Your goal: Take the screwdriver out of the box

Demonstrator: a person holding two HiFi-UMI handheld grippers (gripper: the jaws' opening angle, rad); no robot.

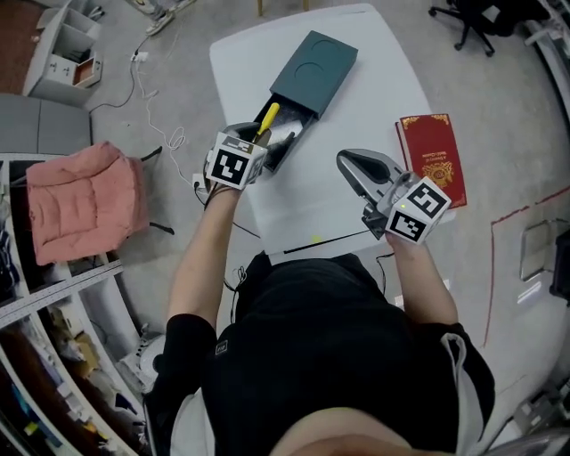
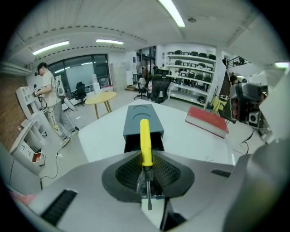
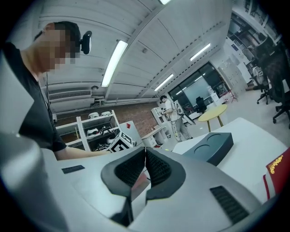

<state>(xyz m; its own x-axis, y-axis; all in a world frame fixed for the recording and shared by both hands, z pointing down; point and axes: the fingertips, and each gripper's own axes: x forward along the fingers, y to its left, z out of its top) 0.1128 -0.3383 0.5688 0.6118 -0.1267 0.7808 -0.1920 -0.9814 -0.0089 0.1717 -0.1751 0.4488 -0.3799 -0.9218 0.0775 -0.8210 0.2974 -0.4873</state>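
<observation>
Clamps left gripper [image 2: 145, 158] jaws on screwdriver [image 2: 145, 138], handle pointing up-frame toward box [image 2: 144, 118] mouth, tip nearest; holds right gripper [image 3: 145, 158] jaws together, empty.

Bright ceiling tubes [image 2: 172, 12], fisheye-warped edges.

Head view looking down, gripper views low, all sharing box [image 1: 313, 73]
</observation>
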